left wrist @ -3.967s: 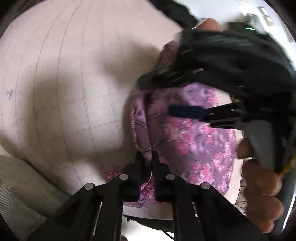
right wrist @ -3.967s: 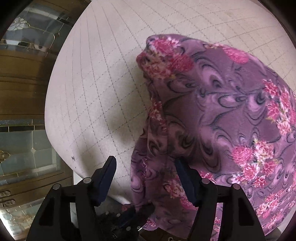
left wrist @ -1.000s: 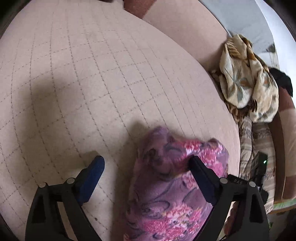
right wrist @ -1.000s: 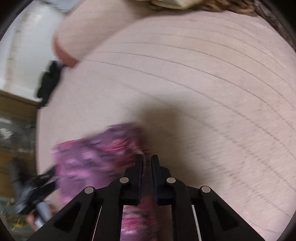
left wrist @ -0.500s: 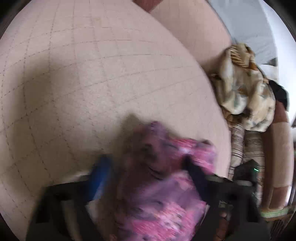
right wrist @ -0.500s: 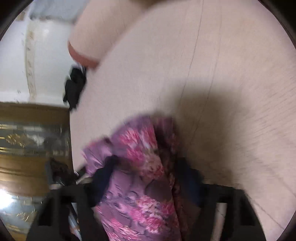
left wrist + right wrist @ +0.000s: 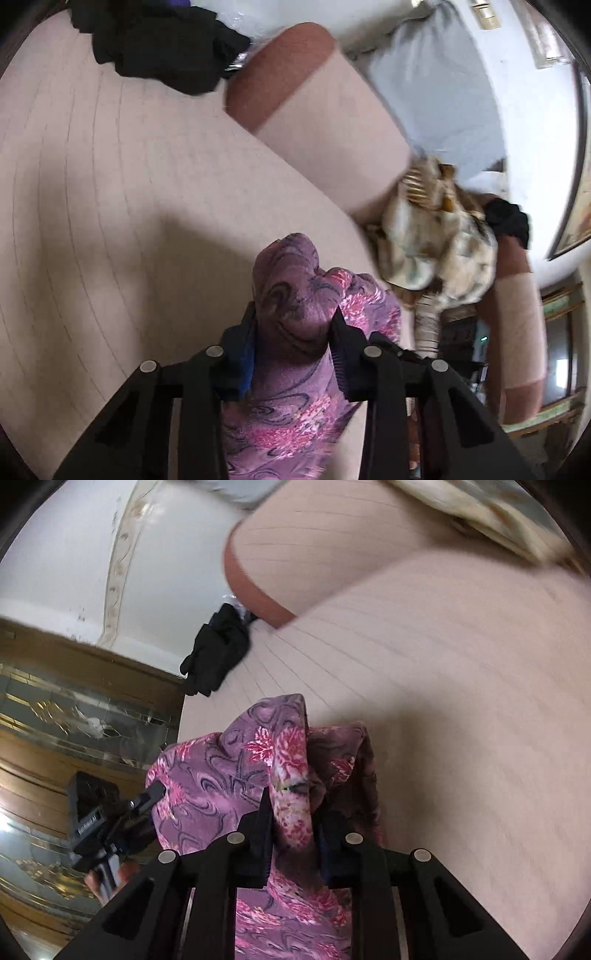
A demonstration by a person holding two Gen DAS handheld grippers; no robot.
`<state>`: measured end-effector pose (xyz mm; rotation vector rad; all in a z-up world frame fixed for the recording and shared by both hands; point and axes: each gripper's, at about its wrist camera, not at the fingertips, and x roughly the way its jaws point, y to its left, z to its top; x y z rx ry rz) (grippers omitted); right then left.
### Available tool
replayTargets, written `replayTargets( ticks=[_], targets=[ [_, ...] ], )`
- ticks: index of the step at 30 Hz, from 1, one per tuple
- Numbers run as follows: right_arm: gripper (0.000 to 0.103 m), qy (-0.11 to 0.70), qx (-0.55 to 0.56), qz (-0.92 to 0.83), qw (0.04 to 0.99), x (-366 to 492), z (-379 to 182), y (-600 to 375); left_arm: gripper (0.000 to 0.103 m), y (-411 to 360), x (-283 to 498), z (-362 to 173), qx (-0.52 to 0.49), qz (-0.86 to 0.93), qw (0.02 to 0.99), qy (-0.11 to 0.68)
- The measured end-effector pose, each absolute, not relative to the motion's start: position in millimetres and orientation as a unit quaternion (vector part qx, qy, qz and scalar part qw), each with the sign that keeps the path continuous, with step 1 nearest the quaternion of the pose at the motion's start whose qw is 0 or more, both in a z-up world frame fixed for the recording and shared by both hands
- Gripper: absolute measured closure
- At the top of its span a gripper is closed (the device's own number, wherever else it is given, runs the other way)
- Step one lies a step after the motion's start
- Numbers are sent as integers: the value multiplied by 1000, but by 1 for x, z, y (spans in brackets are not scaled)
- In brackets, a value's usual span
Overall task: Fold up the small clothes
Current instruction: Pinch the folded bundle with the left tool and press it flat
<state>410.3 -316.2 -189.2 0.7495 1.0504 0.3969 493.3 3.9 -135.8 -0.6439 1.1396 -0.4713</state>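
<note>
Purple floral fleece, the small garment (image 7: 295,332), is bunched between the jaws of the left gripper (image 7: 293,343); these jaws are closing and both pads press into the thick fold. From the pinch the cloth pokes forward as a rounded hump and trails back beneath the fingers toward the camera. The right gripper (image 7: 291,834) takes a second, thinner ridge of the same garment (image 7: 288,760); its jaws are likewise closing and already pinch the cloth. In the right wrist view the left gripper (image 7: 147,797) appears at the garment's far edge, off to the left of the right jaws, so the cloth spans sideways between the two grips. Its long axis is judged to run from one pinch to the other, roughly level, with the loose body hanging below both pairs of jaws over the beige quilted cushion (image 7: 92,203). Neither hand is nearer: each already holds its own end. The coming move, presumably carrying the held edge over or laying it down flat, turns on keeping that span taut. A cream patterned cloth (image 7: 436,236) lies well ahead and to the right of the left jaws.
</note>
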Motion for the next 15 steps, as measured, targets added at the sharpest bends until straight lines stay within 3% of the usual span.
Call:
replayTargets(
  ticks=[4, 5, 8, 11, 15],
  targets=[
    [65, 534, 304, 133, 778, 448, -253, -294, 62, 16, 500, -188, -255, -139, 767, 572],
    [54, 551, 302, 118, 769, 449, -267, -291, 59, 19, 492, -193, -252, -141, 762, 580],
    [44, 533, 338, 121, 766, 420, -262, -300, 38, 27, 447, -185, -251, -158, 761, 577],
    [22, 514, 362, 117, 769, 364, -232, -303, 32, 25, 398, -174, -238, -171, 755, 586],
    [21, 507, 367, 136, 768, 282, -228, -293, 31, 20, 336, -192, -231, -165, 752, 595]
  ],
)
